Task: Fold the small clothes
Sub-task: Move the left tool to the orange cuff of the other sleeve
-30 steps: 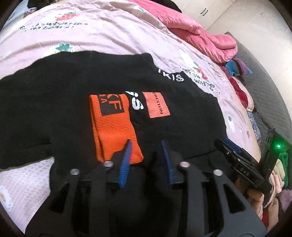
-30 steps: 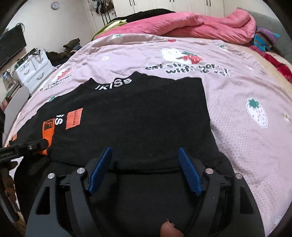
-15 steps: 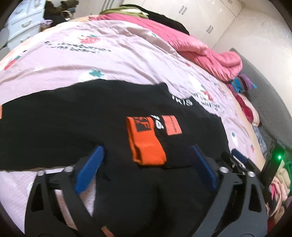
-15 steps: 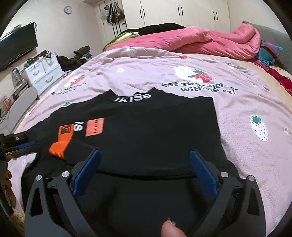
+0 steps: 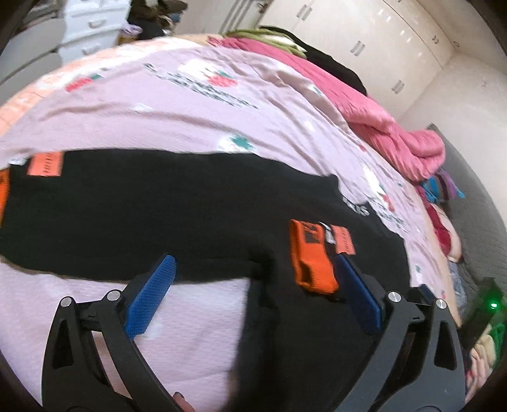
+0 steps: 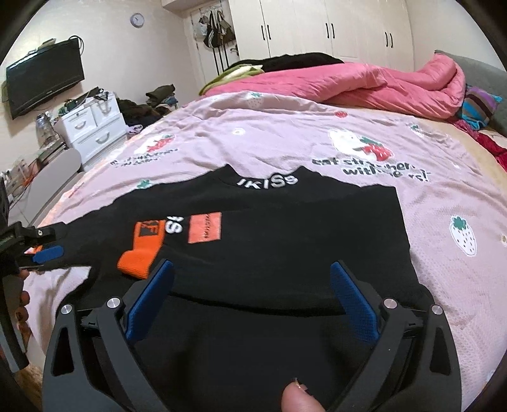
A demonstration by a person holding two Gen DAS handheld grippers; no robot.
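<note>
A black sweater [image 6: 285, 237] lies flat on the pink strawberry-print bedsheet [image 6: 443, 196], its collar with white letters [image 6: 269, 183] at the far side. One sleeve is folded across the body, and its orange cuff [image 6: 141, 250] [image 5: 312, 260] rests on the black cloth beside an orange patch [image 6: 205, 228]. The other sleeve [image 5: 95, 206] stretches out to the left with its own orange patch [image 5: 46, 163]. My left gripper [image 5: 253, 263] hovers open over the sweater's near edge, the cuff just inside its right finger. My right gripper [image 6: 252, 264] is open above the hem, holding nothing.
A bunched pink quilt [image 6: 364, 85] lies along the bed's far side, with white wardrobes [image 6: 317, 28] behind. White drawers [image 6: 92, 126] and a wall TV [image 6: 44, 79] stand at the left. Loose colourful clothes [image 5: 443, 222] line the bed's right edge.
Both grippers have opened wide and drawn back and upward. The left one let go of the orange cuff, which now lies on the sweater, and swung toward the outstretched sleeve.
</note>
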